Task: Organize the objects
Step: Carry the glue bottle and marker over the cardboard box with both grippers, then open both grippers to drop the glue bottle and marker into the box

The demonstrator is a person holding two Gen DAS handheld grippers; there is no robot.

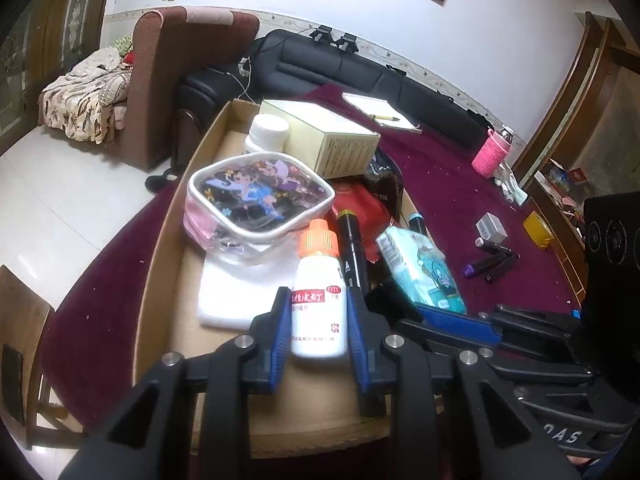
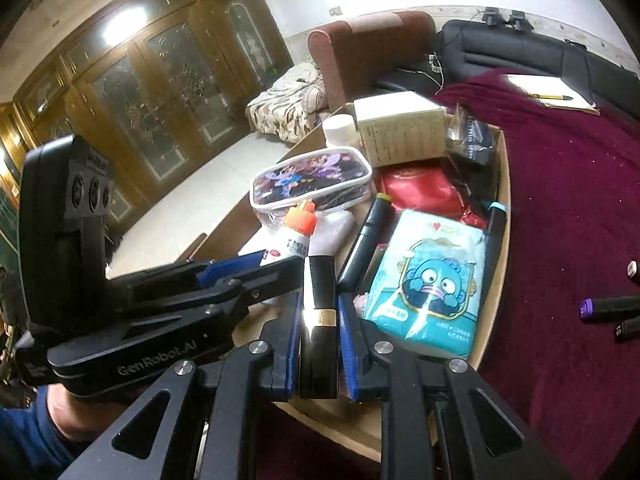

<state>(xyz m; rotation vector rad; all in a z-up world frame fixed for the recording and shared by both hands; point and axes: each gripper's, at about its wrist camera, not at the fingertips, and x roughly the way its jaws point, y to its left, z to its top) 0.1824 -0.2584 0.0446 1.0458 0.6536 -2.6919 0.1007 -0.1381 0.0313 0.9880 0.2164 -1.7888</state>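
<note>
Though clamped, white orange-capped bottle (image 1: 319,304) upright.

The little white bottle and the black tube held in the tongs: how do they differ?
The white bottle is plump, with an orange cap and red printed label; the black tube is slim, glossy and square-edged, with a gold band. The bottle sits in the left tongs, the tube in the right tongs. Both are gripped above the cardboard box.

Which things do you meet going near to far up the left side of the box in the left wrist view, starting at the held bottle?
White dropper bottle → cartoon zip pouch → white-capped jar → pale carton.
</note>
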